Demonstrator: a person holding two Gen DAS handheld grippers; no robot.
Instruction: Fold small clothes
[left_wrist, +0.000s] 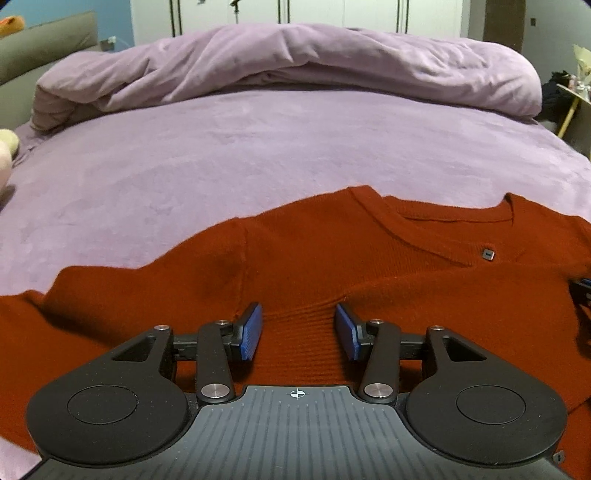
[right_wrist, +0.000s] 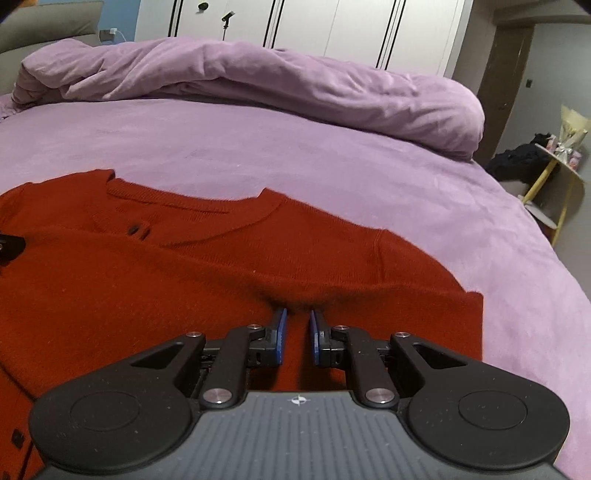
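Below us, in the left wrist view, our left tongs (left_wrist: 298, 330) hang over a rust-red knit cardigan (left_wrist: 369, 266) spread flat on the bed (left_wrist: 221, 155). Their blue pads (left_wrist: 252, 330) stand apart, with a ribbed band of the knit lying in the gap between them; neither pad presses on it. One sleeve (left_wrist: 74, 291) reaches off to the left. The V-neck (left_wrist: 436, 221) lies to the far right, and a small dark button (left_wrist: 488, 254) sits just below it. At the far side of the bed a lilac duvet (left_wrist: 295, 62) is bunched into a long roll. A dark corner of the other tool (left_wrist: 583, 291) shows at the right edge.

Turning to the right wrist view, our right tongs (right_wrist: 296, 334) have their pads drawn nearly together, with a narrow slot left, and red cloth fills that slot. A small pucker of knit gathers at the tips, so we read them as clamped on the cardigan (right_wrist: 147, 280). Its neckline (right_wrist: 192, 206) lies to the far left. The garment's right edge (right_wrist: 476, 325) ends against the lilac sheet. A yellow-legged side table (right_wrist: 557, 173) stands off the bed at far right, before white wardrobe doors (right_wrist: 332, 29).
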